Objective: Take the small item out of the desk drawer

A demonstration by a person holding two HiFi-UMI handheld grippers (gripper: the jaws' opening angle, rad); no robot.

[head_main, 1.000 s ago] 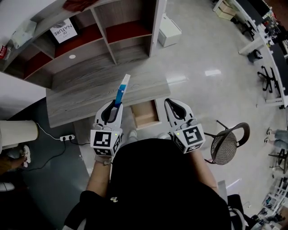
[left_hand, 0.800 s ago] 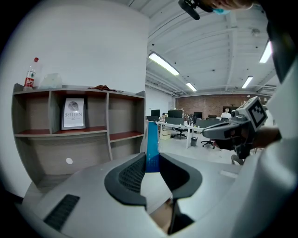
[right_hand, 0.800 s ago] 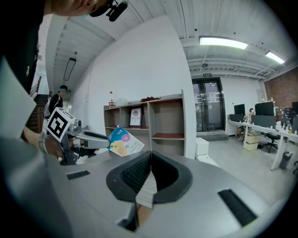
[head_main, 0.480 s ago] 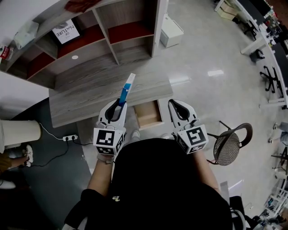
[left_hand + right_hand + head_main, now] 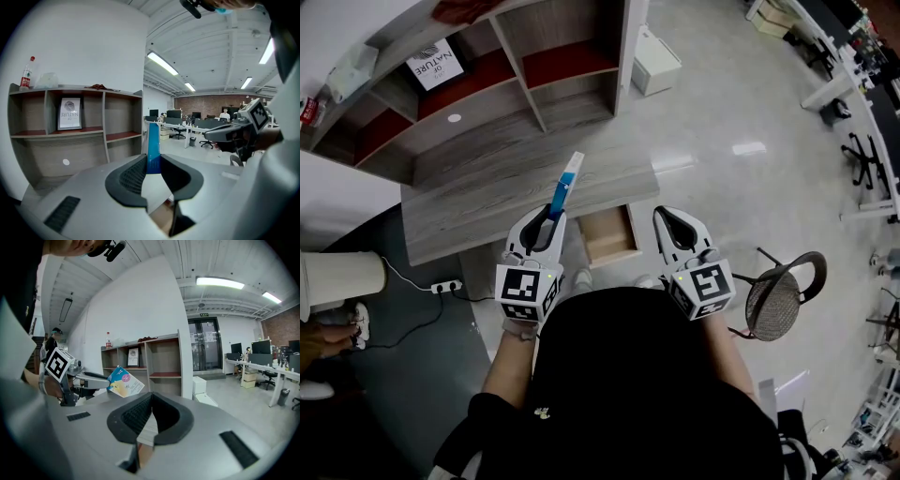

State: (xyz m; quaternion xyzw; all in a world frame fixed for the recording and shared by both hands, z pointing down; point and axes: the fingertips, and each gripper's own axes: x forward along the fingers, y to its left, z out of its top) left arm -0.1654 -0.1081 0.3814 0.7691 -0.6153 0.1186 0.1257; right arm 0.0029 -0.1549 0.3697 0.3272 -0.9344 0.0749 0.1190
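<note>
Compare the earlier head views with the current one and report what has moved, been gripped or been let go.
Nothing has visibly changed. The left gripper stays shut on the blue packet, which sticks out over the front edge of the desk. The right gripper stays shut with nothing between its jaws, just right of the open drawer in the head view.

Two tongs [image 5: 548,217] [image 5: 667,216], one blue packet [image 5: 566,187], one desk [image 5: 487,202], one open drawer [image 5: 607,239], one mesh chair [image 5: 776,300].
</note>
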